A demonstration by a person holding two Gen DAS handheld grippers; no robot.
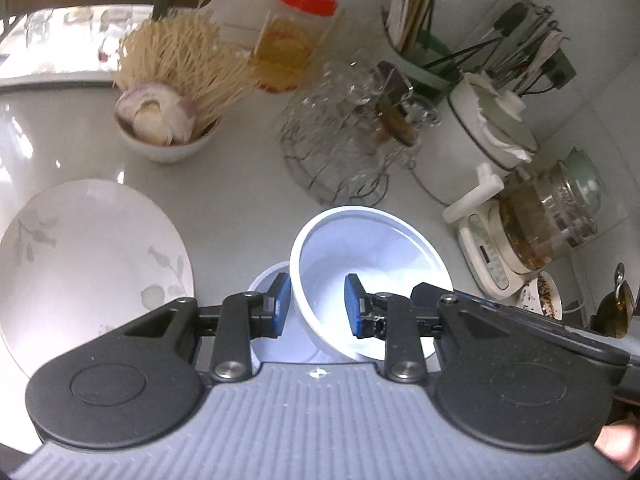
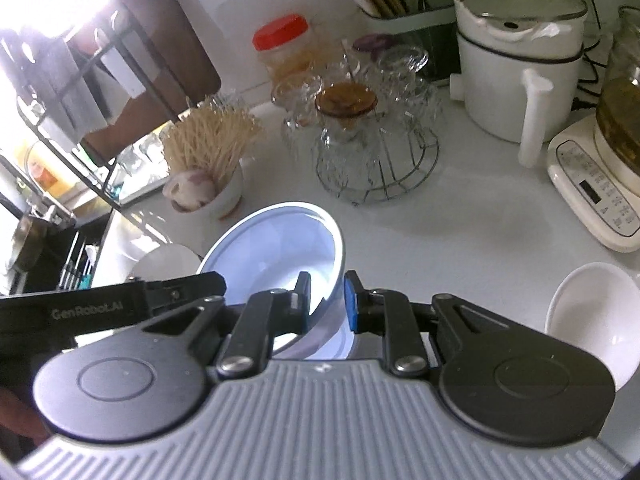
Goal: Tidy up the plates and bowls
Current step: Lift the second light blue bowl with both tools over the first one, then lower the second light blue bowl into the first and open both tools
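White bowls: left gripper [image 1: 316, 306] and right gripper [image 2: 327, 300] each pinch one bowl [image 1: 368, 276] rim, seemingly nesting them, while floral plate [image 1: 88, 256] at 9 o'clock waits unsorted.

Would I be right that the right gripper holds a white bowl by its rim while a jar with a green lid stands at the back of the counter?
Not quite: the jar's lid is red, not green, as the right wrist view shows. Otherwise yes: the right gripper holds the white bowl by its rim, with the jar at the back of the counter.
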